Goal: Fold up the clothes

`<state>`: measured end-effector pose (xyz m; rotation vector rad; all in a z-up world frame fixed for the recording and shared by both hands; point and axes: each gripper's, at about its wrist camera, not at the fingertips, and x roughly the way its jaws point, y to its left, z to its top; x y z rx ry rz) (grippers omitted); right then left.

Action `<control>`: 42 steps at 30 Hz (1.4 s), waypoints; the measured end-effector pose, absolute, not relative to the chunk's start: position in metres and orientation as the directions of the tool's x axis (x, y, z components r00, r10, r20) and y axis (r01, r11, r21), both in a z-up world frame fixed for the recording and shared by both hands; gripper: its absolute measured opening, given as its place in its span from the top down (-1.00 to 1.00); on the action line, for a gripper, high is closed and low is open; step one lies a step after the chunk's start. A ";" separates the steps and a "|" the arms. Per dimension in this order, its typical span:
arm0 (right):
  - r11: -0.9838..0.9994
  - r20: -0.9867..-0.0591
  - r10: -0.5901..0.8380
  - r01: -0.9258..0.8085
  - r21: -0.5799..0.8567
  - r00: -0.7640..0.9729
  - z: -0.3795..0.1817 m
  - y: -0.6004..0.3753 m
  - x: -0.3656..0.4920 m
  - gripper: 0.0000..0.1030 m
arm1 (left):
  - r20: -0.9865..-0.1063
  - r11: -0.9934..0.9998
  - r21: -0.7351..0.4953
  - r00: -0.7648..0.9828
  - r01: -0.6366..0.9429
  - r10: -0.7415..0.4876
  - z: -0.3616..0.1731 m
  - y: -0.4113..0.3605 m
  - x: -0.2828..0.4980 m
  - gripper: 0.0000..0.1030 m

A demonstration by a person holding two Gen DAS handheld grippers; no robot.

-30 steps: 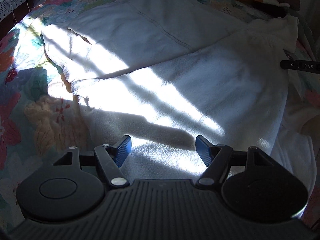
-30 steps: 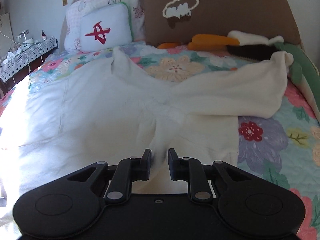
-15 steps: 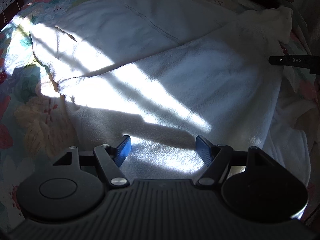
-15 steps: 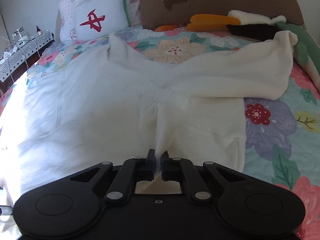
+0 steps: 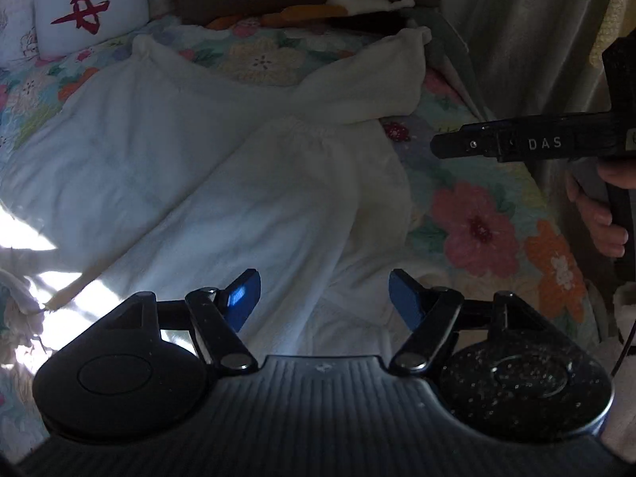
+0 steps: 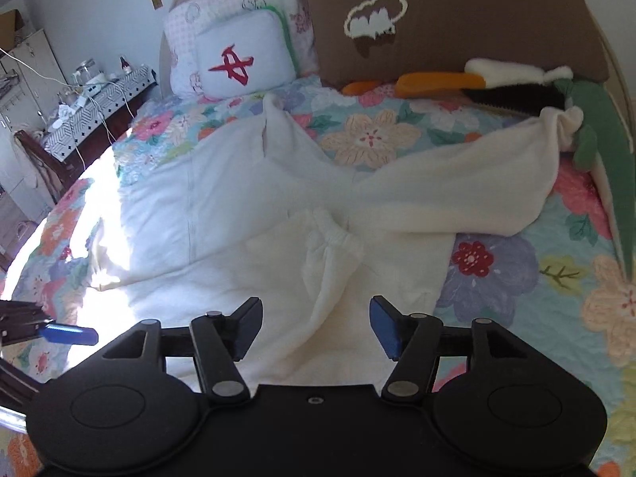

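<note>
A white fleece top (image 6: 238, 214) lies spread on a floral quilt (image 6: 536, 278). One sleeve (image 6: 330, 262) is folded across its body, with the cuff (image 6: 334, 234) near the middle. The other sleeve (image 6: 457, 190) stretches out to the right. My right gripper (image 6: 316, 326) hovers open above the folded sleeve, with nothing between its fingers. My left gripper (image 5: 324, 294) is open too, over the top (image 5: 238, 183) near its lower part. The left wrist view shows the right gripper (image 5: 516, 143) at the right, held by a hand (image 5: 596, 214). A blue left fingertip (image 6: 67, 334) shows in the right wrist view.
Pillows (image 6: 242, 59) and a brown cushion (image 6: 457, 20) stand at the head of the bed. A plush toy with an orange beak (image 6: 437, 79) and a green plush (image 6: 604, 127) lie at the far right. A cluttered side table (image 6: 91, 91) stands left; a curtain (image 5: 516, 39) hangs right.
My right gripper was shut on a fold of the white fabric; it has opened, let go and lifted. The left gripper stayed open and swung up toward the head of the bed.
</note>
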<state>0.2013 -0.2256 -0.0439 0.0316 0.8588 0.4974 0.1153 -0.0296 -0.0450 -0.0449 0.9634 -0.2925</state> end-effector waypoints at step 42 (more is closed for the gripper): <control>0.937 -0.605 0.261 -0.048 0.346 0.752 -0.197 -0.352 0.422 -0.79 | -0.796 0.945 -0.137 0.534 0.298 -0.284 -0.178 -0.144 0.417 0.81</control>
